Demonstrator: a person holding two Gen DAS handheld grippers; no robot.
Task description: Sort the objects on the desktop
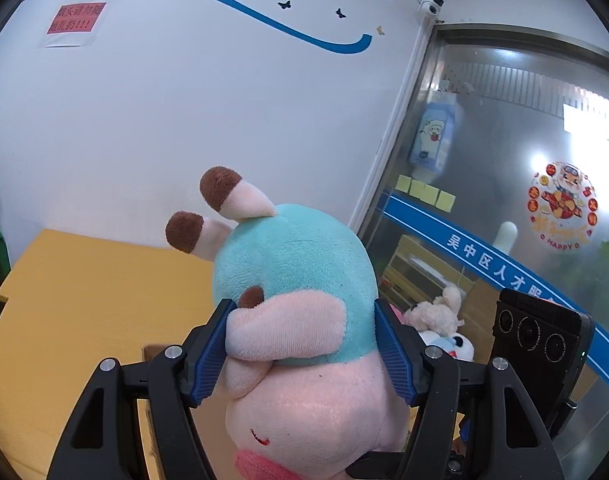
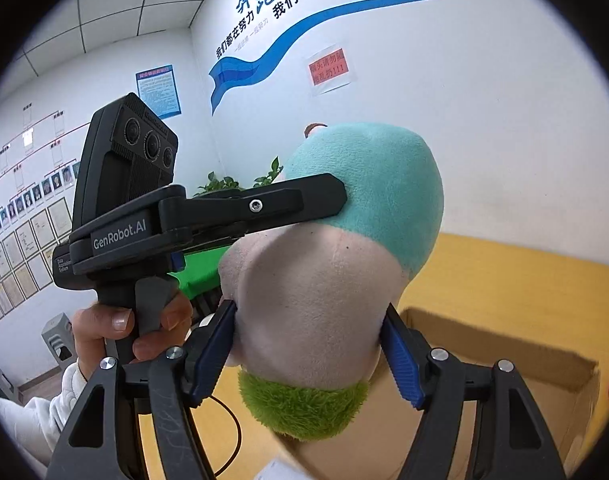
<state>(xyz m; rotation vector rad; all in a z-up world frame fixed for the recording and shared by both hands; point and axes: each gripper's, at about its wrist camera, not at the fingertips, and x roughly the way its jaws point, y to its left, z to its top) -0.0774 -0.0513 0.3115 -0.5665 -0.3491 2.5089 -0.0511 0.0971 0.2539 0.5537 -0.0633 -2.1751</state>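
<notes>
- The left gripper is clamped on a plush toy, its blue pads pressing in on both sides where the teal head meets the pink body.
- The right gripper is clenched on the same plush toy lower down, its blue pads squeezing the pale pink body just above a green furry patch.
- In the right wrist view the left gripper comes in from the left, one black finger lying against the teal head, and a bare hand holds its handle.
- The toy is held up in the air between the two grippers, above a yellow table, with its brown-tipped horns pointing up and to the left.
- An open cardboard box sits on the yellow table just behind and below the toy.
- Other plush toys lie to the right, near a frosted glass door with a blue band.
- A white wall with a blue curved stripe and butterfly stickers stands behind the table.
</notes>
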